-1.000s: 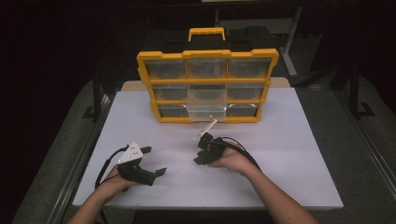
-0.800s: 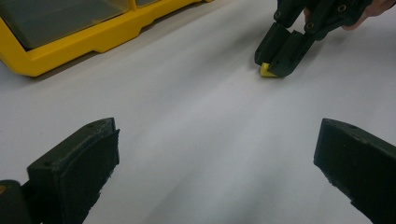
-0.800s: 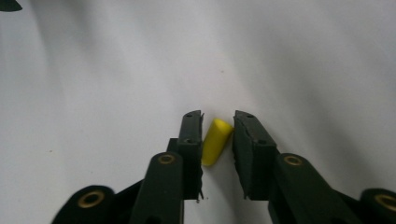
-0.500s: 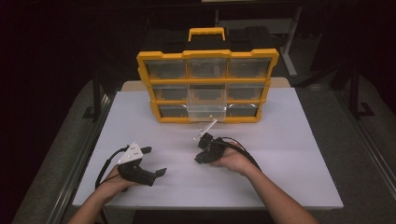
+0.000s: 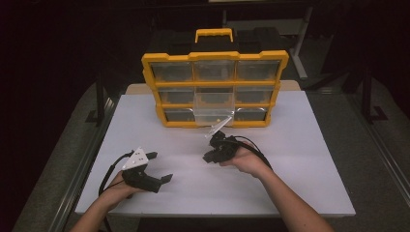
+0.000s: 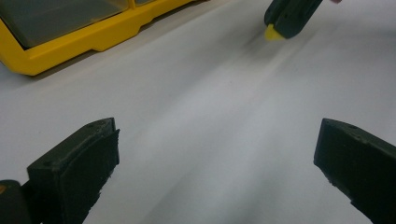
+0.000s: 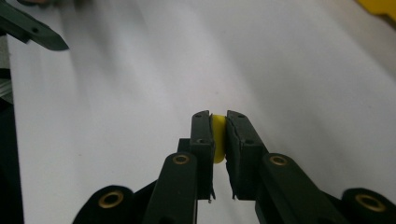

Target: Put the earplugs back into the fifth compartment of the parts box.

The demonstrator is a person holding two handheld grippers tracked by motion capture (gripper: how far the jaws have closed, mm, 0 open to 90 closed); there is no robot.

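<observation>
Matt white table top [image 5: 300, 159]; glossy yellow plastic organiser [image 5: 215, 57] with clear plastic drawers [image 5: 213, 109]; matt black plastic fingers [image 7: 201, 135] with brass-coloured rivets, a smooth yellow plastic piece [image 7: 218, 137] between the right gripper [image 7: 218, 122] pair.

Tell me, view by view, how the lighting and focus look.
High view: dark surroundings, bright white table, organizer well lit but soft. Left gripper view: its open gripper fairly sharp, the table beyond smeared. Right gripper view: gripper and the yellow piece it clamps sharp, the tabletop past them blurred.
</observation>
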